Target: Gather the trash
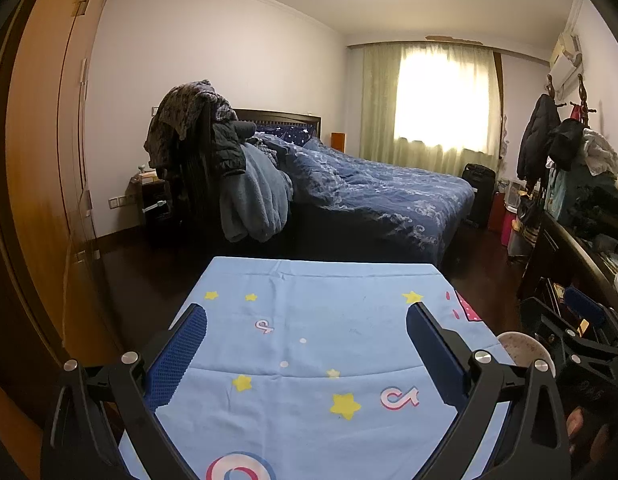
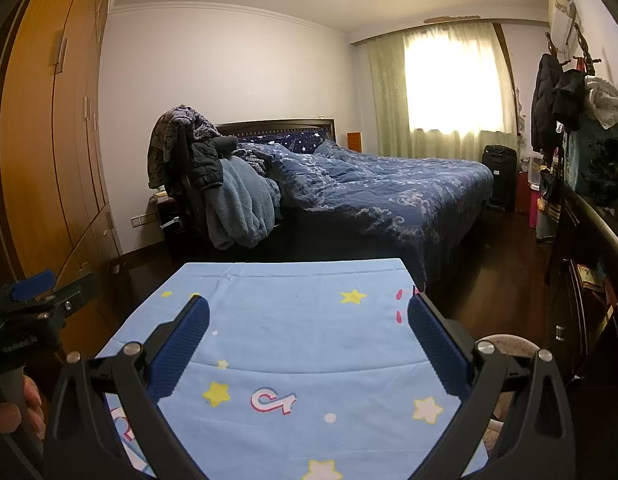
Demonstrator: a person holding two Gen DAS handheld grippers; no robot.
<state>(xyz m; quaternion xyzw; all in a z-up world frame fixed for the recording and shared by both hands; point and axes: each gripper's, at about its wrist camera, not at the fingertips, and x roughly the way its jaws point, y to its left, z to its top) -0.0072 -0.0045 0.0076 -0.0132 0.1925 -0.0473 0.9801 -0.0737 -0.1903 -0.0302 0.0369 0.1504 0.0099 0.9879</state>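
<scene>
My left gripper (image 1: pixel 307 320) is open and empty above a table covered with a light blue star-print cloth (image 1: pixel 329 300). My right gripper (image 2: pixel 309 312) is open and empty above the same cloth (image 2: pixel 293 300). The right gripper shows at the right edge of the left wrist view (image 1: pixel 581 332), and the left gripper at the left edge of the right wrist view (image 2: pixel 33 292). No trash shows on the cloth in either view.
A round pale stool (image 1: pixel 521 348) stands at the table's right side, also in the right wrist view (image 2: pixel 509 344). Beyond are a bed with a blue duvet (image 1: pixel 369 192), a clothes-piled chair (image 1: pixel 213 152), a wooden wardrobe (image 1: pixel 49 160), a dark cabinet (image 2: pixel 589 240) and dark floor.
</scene>
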